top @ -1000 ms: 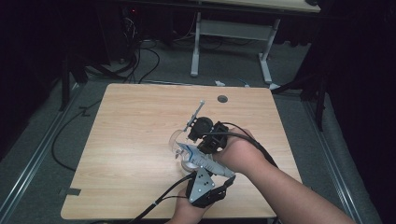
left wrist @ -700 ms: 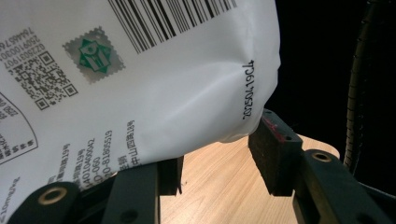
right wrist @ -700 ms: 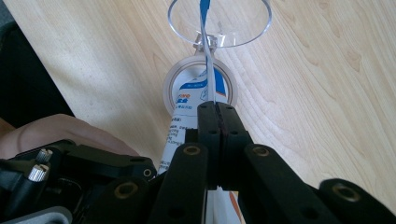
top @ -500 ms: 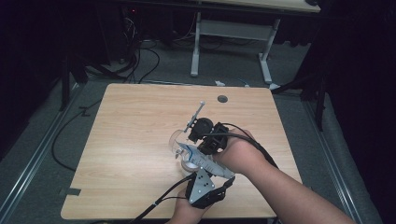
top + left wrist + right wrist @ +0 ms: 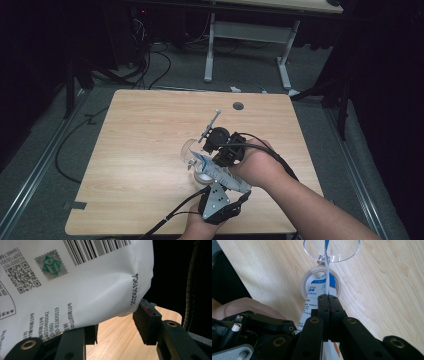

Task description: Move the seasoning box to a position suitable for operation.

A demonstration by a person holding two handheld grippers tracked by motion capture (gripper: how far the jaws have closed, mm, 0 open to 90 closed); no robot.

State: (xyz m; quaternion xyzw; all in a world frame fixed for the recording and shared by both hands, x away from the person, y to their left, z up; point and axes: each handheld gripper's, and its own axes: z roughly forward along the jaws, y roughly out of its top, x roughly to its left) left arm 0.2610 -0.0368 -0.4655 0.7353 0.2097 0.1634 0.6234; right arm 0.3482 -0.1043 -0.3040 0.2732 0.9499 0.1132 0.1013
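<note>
Pouch being held over the table, its mouth tilting toward the clear cup.
Left gripper is clamping the pouch's body from below; right gripper, jaws closed, is pinching its upper edge; the cup is lying just beyond the tape roll.

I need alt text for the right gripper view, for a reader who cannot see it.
The right gripper pinches the edge of a white and blue printed pouch between shut jaws, over a wooden table. Beyond it are a roll of tape and a clear plastic cup.
</note>
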